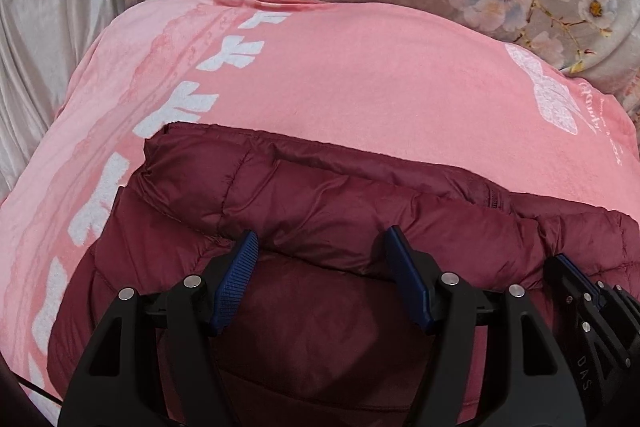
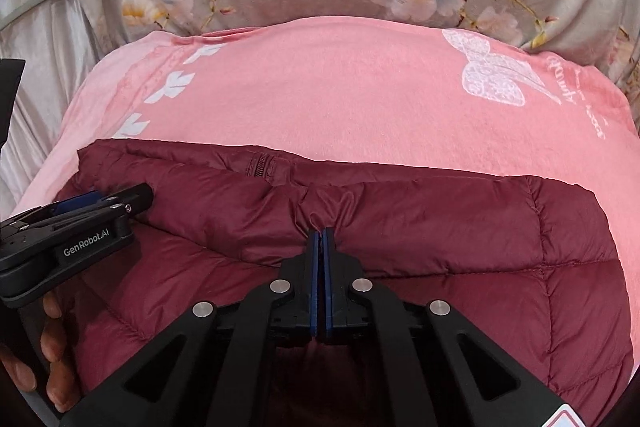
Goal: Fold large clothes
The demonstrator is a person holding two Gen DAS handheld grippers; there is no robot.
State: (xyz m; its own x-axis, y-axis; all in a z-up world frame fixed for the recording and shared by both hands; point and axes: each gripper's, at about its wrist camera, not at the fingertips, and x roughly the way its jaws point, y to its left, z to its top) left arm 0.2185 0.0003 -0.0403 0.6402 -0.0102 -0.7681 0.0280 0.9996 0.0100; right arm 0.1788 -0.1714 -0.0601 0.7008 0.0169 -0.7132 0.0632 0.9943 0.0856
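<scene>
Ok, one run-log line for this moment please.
stage: folding maroon puffer jacket | left gripper: open above fold | right gripper: shut, pinching jacket fold | surface: pink blanket

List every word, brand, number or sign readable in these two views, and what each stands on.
"GenRobot.AI": white print on the black body of the left gripper, in the right wrist view.
"DAS": pale letters on the black frame of the right gripper, in the left wrist view.
White cursive script beside the white bow print on the pink blanket: upside down and too blurred to read.
No numbers seen.
</scene>
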